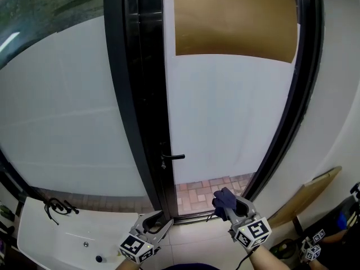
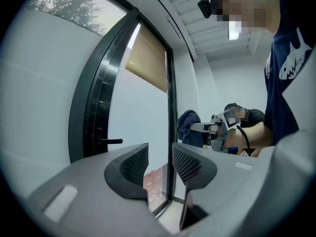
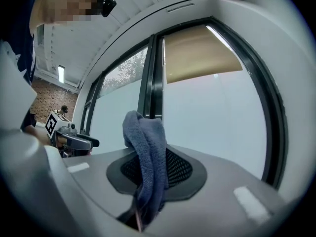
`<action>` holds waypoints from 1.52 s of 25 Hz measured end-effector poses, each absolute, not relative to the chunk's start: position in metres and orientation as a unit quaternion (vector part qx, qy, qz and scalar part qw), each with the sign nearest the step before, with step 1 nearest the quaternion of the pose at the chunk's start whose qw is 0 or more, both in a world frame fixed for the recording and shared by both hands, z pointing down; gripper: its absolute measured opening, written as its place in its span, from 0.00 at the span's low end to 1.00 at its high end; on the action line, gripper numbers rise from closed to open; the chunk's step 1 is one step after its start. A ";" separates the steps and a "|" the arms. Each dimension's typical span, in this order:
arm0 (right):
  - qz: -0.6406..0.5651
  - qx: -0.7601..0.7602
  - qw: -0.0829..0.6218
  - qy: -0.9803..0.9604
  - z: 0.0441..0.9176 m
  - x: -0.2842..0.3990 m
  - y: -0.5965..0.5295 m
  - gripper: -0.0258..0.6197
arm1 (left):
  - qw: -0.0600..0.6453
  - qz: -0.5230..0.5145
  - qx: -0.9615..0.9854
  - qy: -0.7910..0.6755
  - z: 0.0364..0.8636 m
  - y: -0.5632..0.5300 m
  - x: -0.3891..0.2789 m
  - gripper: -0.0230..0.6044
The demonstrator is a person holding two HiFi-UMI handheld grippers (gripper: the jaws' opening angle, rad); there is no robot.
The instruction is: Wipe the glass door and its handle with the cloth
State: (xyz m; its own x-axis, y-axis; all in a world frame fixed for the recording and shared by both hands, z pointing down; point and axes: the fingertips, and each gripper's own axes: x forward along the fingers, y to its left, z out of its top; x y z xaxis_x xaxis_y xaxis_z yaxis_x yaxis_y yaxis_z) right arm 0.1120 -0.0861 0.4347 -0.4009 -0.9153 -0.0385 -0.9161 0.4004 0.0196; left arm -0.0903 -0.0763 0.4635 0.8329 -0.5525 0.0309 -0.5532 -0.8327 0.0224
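Observation:
The glass door (image 1: 225,111) stands ahead in a black frame, frosted white with a brown blind at its top. Its black lever handle (image 1: 173,157) sticks out from the left stile, and shows small in the left gripper view (image 2: 111,141). My right gripper (image 1: 229,206) is shut on a dark blue cloth (image 1: 223,199), held low near the door's bottom right corner. That cloth (image 3: 147,167) stands up bunched between the jaws in the right gripper view. My left gripper (image 1: 157,225) hangs open and empty, low by the door's bottom left; its gap (image 2: 159,166) holds nothing.
A white sink or counter (image 1: 73,238) with a black cable lies at the lower left. A brown board (image 1: 306,196) leans at the right wall. Brick paving (image 1: 205,193) shows through the door's clear bottom strip. Another person sits behind at the right.

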 end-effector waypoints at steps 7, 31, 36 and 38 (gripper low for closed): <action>0.028 -0.536 0.017 0.843 0.424 0.064 -0.110 0.15 | 0.011 0.010 0.961 -0.278 0.462 -0.084 -0.109 0.27; 0.168 -0.405 -0.169 0.883 0.426 -0.056 -0.326 0.15 | 0.007 0.007 0.948 -0.317 0.456 -0.133 -0.094 0.27; 0.239 -0.368 -0.257 0.861 0.453 -0.086 -0.370 0.15 | 0.006 0.009 0.940 -0.342 0.456 -0.143 -0.094 0.27; 0.262 -0.360 -0.282 0.850 0.462 -0.092 -0.387 0.15 | 0.009 0.009 0.937 -0.349 0.460 -0.148 -0.093 0.27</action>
State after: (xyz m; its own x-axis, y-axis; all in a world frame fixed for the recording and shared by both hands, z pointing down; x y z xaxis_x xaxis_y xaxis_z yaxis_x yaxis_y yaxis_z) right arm -0.0924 -0.3871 0.4622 -0.5827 -0.7592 0.2899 -0.4637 0.6036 0.6486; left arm -0.0926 -0.1484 0.4603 0.7565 -0.6536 0.0232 -0.6539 -0.7565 0.0107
